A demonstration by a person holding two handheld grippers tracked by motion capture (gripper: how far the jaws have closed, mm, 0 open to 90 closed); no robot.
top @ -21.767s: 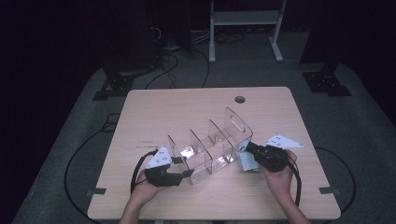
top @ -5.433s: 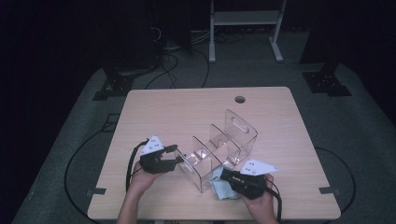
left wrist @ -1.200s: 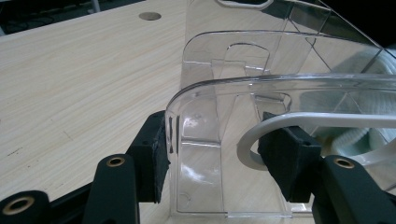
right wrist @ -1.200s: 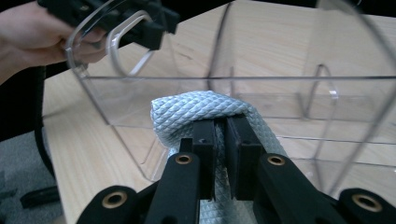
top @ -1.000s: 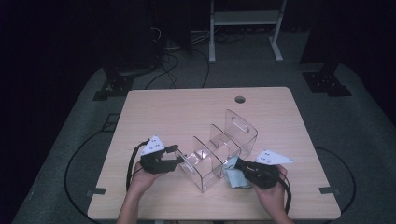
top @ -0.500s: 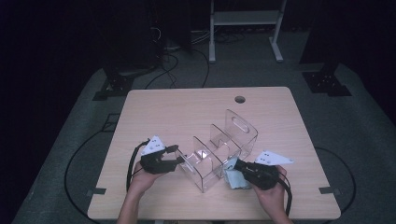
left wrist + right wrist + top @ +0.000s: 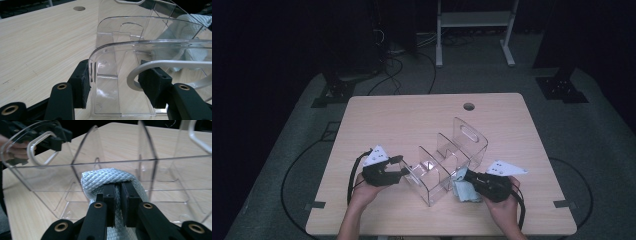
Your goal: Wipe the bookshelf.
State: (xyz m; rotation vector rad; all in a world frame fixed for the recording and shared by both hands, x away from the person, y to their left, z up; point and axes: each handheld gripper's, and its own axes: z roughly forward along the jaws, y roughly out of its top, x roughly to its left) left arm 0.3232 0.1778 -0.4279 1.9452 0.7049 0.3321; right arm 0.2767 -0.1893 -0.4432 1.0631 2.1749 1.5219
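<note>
A clear acrylic organizer (image 7: 447, 159) with several upright dividers stands in the middle of the table. My left gripper (image 7: 404, 172) is shut on its near-left end wall (image 7: 117, 62). One pad (image 7: 82, 85) is against the wall's outer edge, and the other pad (image 7: 153, 83) shows through the plastic by the handle cutout. My right gripper (image 7: 468, 177) is shut on a pale blue-grey cloth (image 7: 462, 191). In the right gripper view the woven cloth (image 7: 110, 178) folds over the fingertips of that gripper (image 7: 121, 192) and rests against the organizer's long side wall (image 7: 162, 170).
The light wooden table (image 7: 412, 120) has a round cable hole (image 7: 469, 106) near its far edge. Cables and stand feet lie on the dark floor beyond. A white metal frame (image 7: 472, 20) stands behind the table.
Within the last second nothing has visibly moved. Since several seconds ago the right gripper has carried the cloth a little to the right along the organizer's near side, and the left grip has stayed put.
</note>
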